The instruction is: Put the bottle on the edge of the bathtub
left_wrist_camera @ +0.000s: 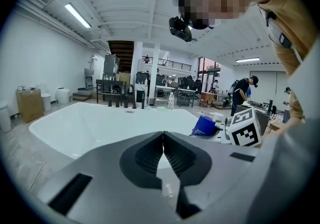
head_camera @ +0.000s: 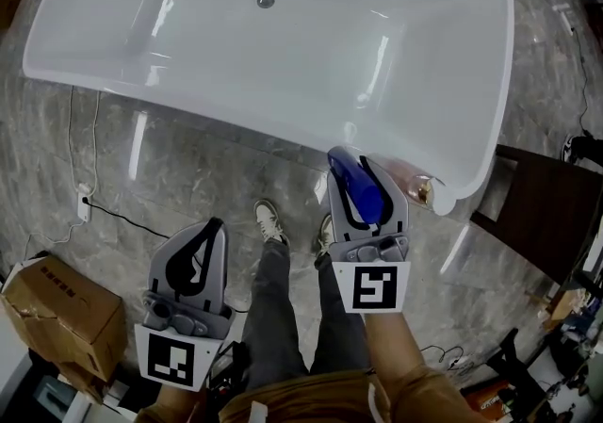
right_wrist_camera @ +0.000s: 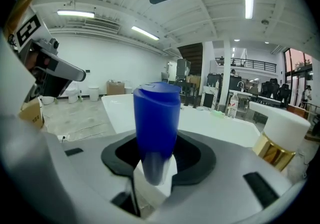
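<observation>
A blue bottle [head_camera: 355, 187] is held in my right gripper [head_camera: 366, 174], whose jaws are shut on it near the corner of the white bathtub [head_camera: 188, 91]. In the right gripper view the blue bottle [right_wrist_camera: 156, 123] stands upright between the dark pads, with the bathtub's rim [right_wrist_camera: 117, 108] just beyond it. My left gripper [head_camera: 196, 256] hangs lower left over the floor, away from the tub, jaws shut on nothing. In the left gripper view its pads [left_wrist_camera: 150, 155] meet in a closed line, and the blue bottle [left_wrist_camera: 205, 125] shows to the right over the tub [left_wrist_camera: 75, 128].
A bottle with a white cap and gold collar [head_camera: 415, 186] lies on the tub's corner rim right of the blue bottle; the same bottle [right_wrist_camera: 280, 138] shows in the right gripper view. A cardboard box [head_camera: 61, 313] and a power strip [head_camera: 84, 203] are on the marble floor. A dark wooden piece [head_camera: 542, 214] stands right.
</observation>
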`<state>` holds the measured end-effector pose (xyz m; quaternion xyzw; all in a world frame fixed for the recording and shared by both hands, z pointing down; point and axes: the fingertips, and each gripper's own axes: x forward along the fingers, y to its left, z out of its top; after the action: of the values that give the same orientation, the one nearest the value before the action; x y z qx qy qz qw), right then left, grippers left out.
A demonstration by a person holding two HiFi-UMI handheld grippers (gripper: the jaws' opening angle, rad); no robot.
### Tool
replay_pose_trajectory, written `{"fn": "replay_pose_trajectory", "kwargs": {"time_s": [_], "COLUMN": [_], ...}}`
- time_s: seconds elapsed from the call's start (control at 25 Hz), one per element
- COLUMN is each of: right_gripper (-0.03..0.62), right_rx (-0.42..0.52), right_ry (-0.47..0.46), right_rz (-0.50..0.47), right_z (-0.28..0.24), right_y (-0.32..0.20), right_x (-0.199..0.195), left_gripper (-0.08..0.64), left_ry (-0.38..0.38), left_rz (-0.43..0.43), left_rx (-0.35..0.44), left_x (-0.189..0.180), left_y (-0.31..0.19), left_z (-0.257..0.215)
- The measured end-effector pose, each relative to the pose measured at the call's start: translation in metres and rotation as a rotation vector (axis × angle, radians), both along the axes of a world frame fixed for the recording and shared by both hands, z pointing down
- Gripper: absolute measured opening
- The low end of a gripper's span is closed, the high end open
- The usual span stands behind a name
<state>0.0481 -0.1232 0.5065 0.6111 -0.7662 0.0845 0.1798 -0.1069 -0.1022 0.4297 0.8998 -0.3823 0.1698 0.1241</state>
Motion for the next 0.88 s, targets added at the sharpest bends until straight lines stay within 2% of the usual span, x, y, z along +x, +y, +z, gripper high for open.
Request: {"fn": "replay_pose_trajectory", "kwargs": {"time_s": [0.88], "right_gripper": [0.163], "right_rx": [-0.034], "right_ry": [0.008], "right_rz": [0.027], "right_z": [0.044], "right_y": [-0.027], "right_x": [0.004], "left_gripper": [0.006], "left_ry": [-0.017], "left_rz": [0.02], "left_rx": [-0.054], "left_x": [-0.001], "left_y": [-0.021], "left_z": [0.03]}}
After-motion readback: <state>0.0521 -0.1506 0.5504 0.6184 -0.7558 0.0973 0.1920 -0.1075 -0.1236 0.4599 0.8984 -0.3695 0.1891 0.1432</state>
